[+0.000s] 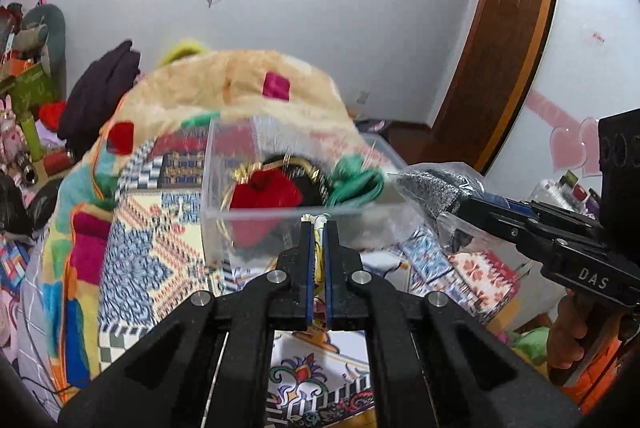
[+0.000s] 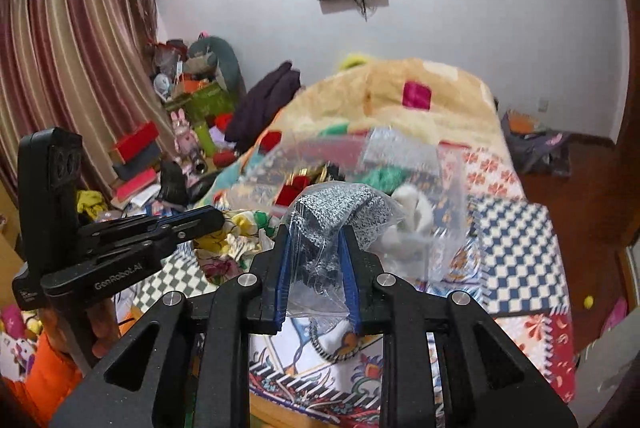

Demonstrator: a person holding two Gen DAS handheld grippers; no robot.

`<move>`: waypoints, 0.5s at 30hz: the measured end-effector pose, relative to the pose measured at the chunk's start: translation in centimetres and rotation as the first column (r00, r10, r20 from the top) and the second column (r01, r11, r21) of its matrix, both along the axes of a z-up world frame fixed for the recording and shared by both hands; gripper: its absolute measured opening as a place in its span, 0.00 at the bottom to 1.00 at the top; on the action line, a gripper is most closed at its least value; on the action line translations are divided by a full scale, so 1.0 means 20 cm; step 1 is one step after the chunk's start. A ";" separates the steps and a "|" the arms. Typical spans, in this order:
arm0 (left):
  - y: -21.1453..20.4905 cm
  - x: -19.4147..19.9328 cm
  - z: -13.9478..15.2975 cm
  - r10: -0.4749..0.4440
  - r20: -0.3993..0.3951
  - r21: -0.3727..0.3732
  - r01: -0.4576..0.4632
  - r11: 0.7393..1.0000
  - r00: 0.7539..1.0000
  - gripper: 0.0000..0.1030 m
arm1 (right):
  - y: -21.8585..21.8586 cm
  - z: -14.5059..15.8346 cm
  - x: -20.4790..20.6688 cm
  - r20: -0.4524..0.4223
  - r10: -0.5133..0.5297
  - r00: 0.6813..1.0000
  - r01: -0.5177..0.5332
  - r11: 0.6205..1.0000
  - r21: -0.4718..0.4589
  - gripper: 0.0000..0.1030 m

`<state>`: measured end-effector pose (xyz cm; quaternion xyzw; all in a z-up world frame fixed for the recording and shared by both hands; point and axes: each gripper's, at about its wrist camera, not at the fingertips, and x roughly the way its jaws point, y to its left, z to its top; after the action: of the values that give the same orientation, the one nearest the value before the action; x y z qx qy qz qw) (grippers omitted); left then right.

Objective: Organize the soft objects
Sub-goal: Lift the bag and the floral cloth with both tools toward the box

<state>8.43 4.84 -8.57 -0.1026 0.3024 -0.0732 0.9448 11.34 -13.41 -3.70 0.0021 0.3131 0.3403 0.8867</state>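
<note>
A clear plastic box (image 1: pixel 224 212) stands on the bed and holds a red soft item (image 1: pixel 264 194), a green one (image 1: pixel 356 180) and a dark one with gold trim. My left gripper (image 1: pixel 319 224) is shut on a thin yellow-white cloth at the box's near wall. My right gripper (image 2: pixel 316 232) is shut on a grey knit item in a clear plastic bag (image 2: pixel 340 208), held above the bed just right of the box; it shows in the left wrist view (image 1: pixel 436 188). A white fluffy item (image 2: pixel 412 212) lies beyond it.
The bed carries a patterned sheet (image 2: pixel 516 240) and a beige blanket (image 1: pixel 224 88) heaped behind the box. Clutter of boxes and toys (image 2: pixel 188 100) stands at the left by the curtains. A wooden door frame (image 1: pixel 500 40) is at the right.
</note>
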 end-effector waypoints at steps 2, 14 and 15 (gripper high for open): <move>-0.01 0.02 0.06 -0.004 0.030 0.010 0.004 1.000 1.000 0.03 | -0.01 0.04 0.01 0.031 -0.018 0.999 0.018 1.000 0.002 0.20; -0.07 0.19 0.28 -0.003 0.162 0.038 -0.003 0.999 0.987 0.03 | -0.05 0.11 0.20 0.092 -0.120 0.988 0.121 0.993 0.001 0.20; -0.07 0.21 0.28 -0.006 0.161 0.038 0.000 0.999 0.987 0.03 | -0.04 0.11 0.23 0.090 -0.123 0.988 0.124 0.992 -0.002 0.20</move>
<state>12.70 3.46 -3.00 -0.0782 0.2267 -0.0770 0.9678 15.95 -14.21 -1.59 0.0028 0.2738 0.2832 0.9192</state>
